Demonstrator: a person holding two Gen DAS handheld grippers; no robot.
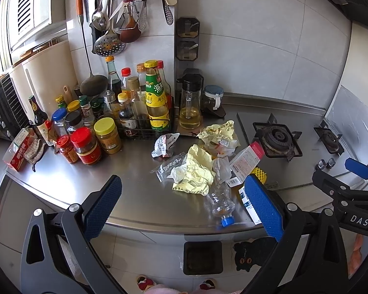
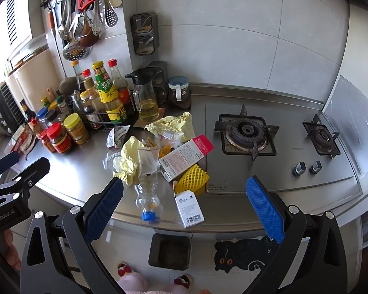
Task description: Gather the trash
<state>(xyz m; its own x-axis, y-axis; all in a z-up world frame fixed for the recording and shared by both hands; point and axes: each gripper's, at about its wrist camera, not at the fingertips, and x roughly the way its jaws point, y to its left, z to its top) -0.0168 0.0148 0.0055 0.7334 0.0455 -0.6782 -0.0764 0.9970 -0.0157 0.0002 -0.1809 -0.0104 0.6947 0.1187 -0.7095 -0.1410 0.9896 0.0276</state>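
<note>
I'm looking down at a stainless steel worktop (image 2: 76,186) with a two-burner gas hob (image 2: 277,152) set into its right side. At the back left there's a big crowd of sauce bottles and jars (image 2: 85,112), with utensils hanging on a rail (image 2: 81,12) above them. On the floor right under the worktop edge sits a dark bin (image 2: 169,251), beside a black cat mat (image 2: 243,254).

The trash is all heaped in the middle of the worktop, between the jars and the hob. Biggest bits: crumpled yellow paper (image 2: 128,161) and another yellow wrapper (image 2: 174,123) behind it. Then a long carton with a pink end (image 2: 185,155), resting on a yellow foam fruit net (image 2: 193,177). A squashed clear plastic bottle with a blue cap (image 2: 147,199) lies near the front edge, cap pointing toward me, and a small white box with a barcode (image 2: 189,208) sits just beside it.

My left hand-held gripper (image 1: 184,205) hangs above the front of the pile, fingers wide apart, nothing in them. My right hand-held gripper (image 2: 184,205) is the same: spread wide and empty, hovering over the bottle and the small box.
</note>
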